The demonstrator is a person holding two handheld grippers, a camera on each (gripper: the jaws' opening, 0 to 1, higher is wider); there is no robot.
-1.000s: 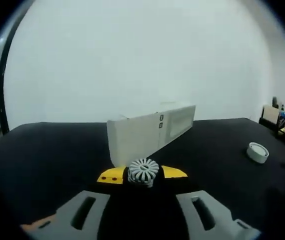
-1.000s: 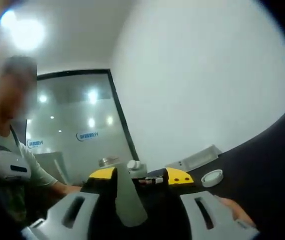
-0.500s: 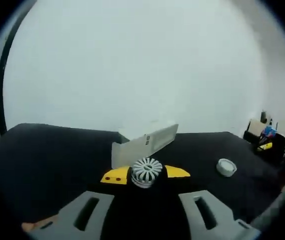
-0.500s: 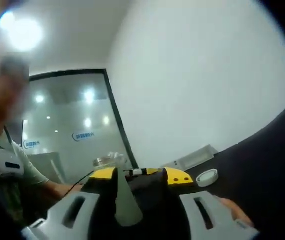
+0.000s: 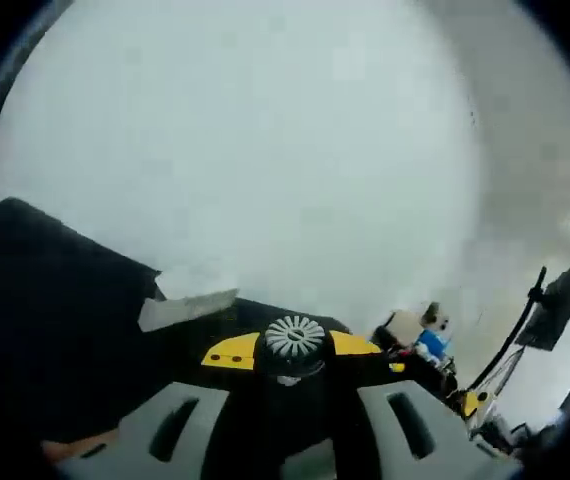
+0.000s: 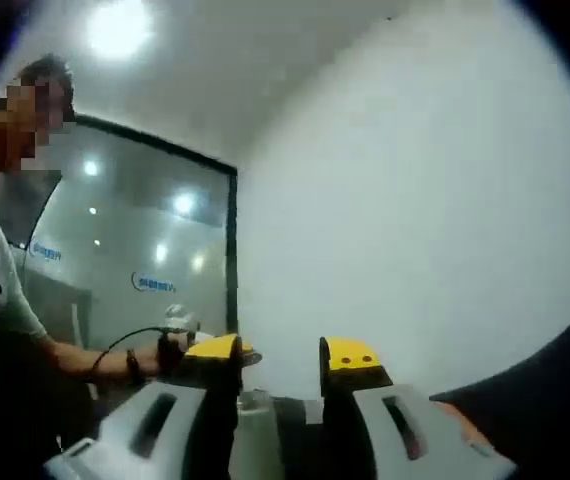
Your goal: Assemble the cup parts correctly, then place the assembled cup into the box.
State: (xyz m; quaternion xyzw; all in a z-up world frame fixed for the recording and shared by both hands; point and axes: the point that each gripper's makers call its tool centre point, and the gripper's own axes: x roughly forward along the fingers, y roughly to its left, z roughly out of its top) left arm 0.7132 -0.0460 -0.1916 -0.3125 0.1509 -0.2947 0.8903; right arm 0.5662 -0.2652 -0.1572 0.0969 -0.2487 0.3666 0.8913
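Note:
My left gripper (image 5: 293, 350) is shut on a round grey ribbed cup part (image 5: 294, 337), pinched between its yellow-tipped jaws. Beyond it, a white box (image 5: 187, 308) lies on the black table (image 5: 45, 300). In the right gripper view, my right gripper (image 6: 281, 352) holds a pale translucent cup body (image 6: 253, 432) low between its jaws, the cup's rim just below the yellow tips. To the left, a person's hand (image 6: 170, 350) holds something with a black cable; it is too small to identify.
Small clutter (image 5: 417, 332) and a dark stand (image 5: 557, 300) sit at the right of the left gripper view. A white wall fills the background. In the right gripper view a glass partition (image 6: 135, 260) stands at left and the black table's edge (image 6: 555, 370) shows at right.
Both cameras have tilted upward. The box has slid down-left in the left gripper view, and the white lid has left both views. The cup body now sits lower between the right jaws.

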